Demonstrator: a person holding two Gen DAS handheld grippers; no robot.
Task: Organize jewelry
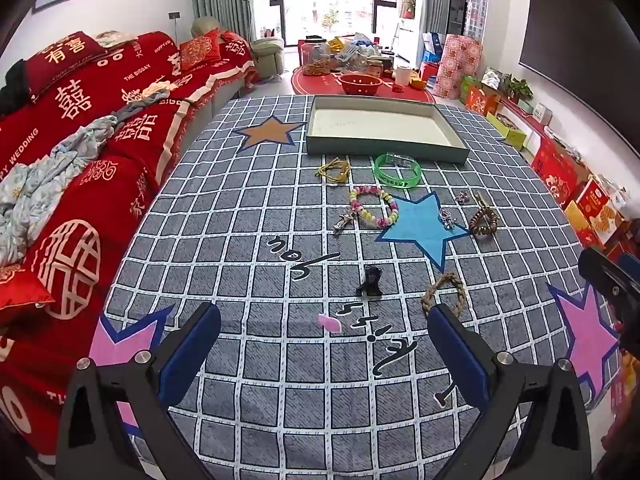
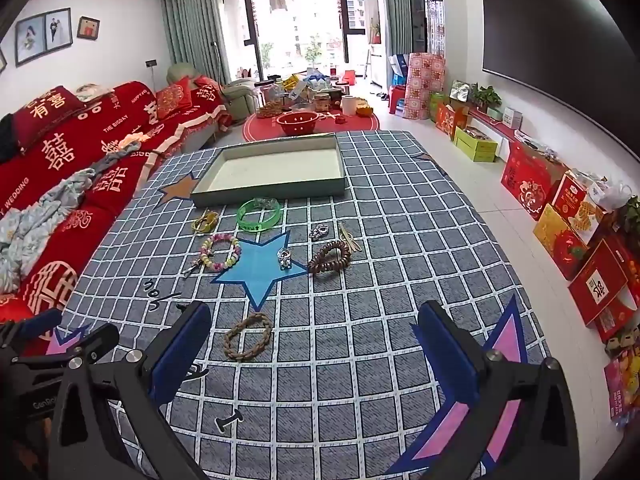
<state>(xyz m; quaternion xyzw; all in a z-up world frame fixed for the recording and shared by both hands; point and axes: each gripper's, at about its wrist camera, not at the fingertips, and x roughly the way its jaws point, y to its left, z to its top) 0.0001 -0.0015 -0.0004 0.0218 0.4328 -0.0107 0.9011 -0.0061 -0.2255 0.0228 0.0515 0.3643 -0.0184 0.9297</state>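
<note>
Between wide, empty tongs (image 1: pixel 324 332) and tray (image 1: pixel 384 148), scattered bracelets (image 1: pixel 374 206) lie

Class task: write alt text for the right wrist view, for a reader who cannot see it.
An open right gripper hovers, holding nothing, over a table covered in a checked cloth, where bracelets and small trinkets lie scattered. Nearest it lies a braided rope bracelet; a green bangle lies just in front of an empty shallow tray farther back.
</note>
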